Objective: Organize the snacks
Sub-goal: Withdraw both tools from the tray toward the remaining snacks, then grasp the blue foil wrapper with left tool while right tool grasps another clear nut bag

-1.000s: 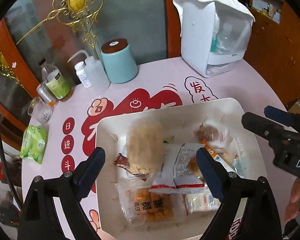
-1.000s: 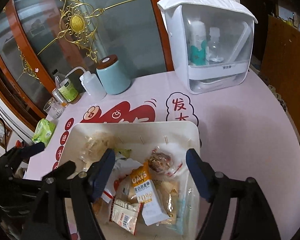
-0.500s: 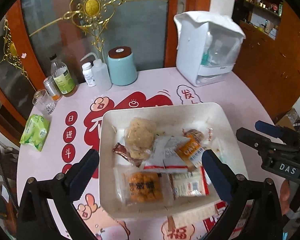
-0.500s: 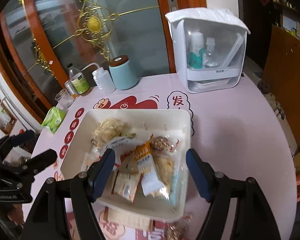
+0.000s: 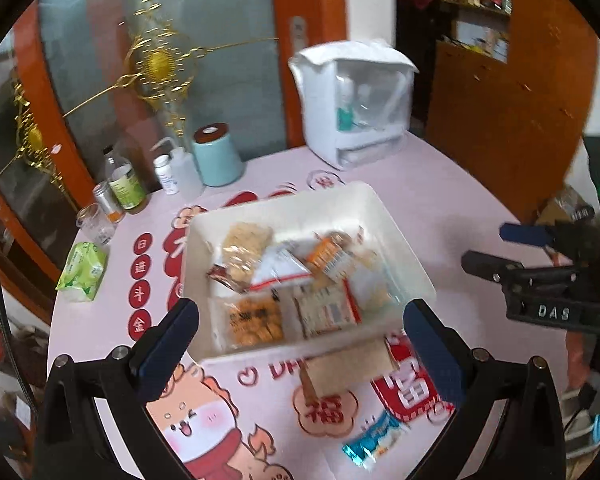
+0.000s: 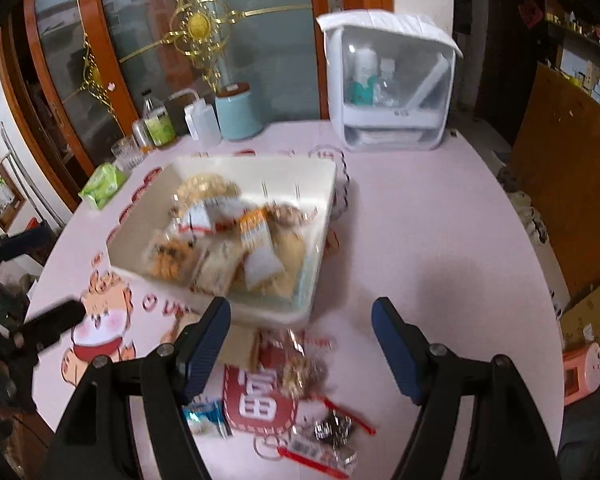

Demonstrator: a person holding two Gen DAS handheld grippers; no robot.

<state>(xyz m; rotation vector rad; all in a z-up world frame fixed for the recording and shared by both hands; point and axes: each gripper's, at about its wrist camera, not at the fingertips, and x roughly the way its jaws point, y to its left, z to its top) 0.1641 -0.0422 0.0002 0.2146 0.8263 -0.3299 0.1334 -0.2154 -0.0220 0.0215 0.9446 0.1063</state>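
Both grippers, left gripper [image 5: 300, 332] and right gripper [image 6: 300, 344], spread empty; drop squarely over one loose snack [image 6: 302, 374] on desk [image 6: 440, 240], then carry to tray [image 6: 324, 200].

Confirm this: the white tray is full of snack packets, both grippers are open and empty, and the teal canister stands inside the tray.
Wrong on the teal canister: the right wrist view shows it standing on the table behind the white tray, not inside it. The rest holds.
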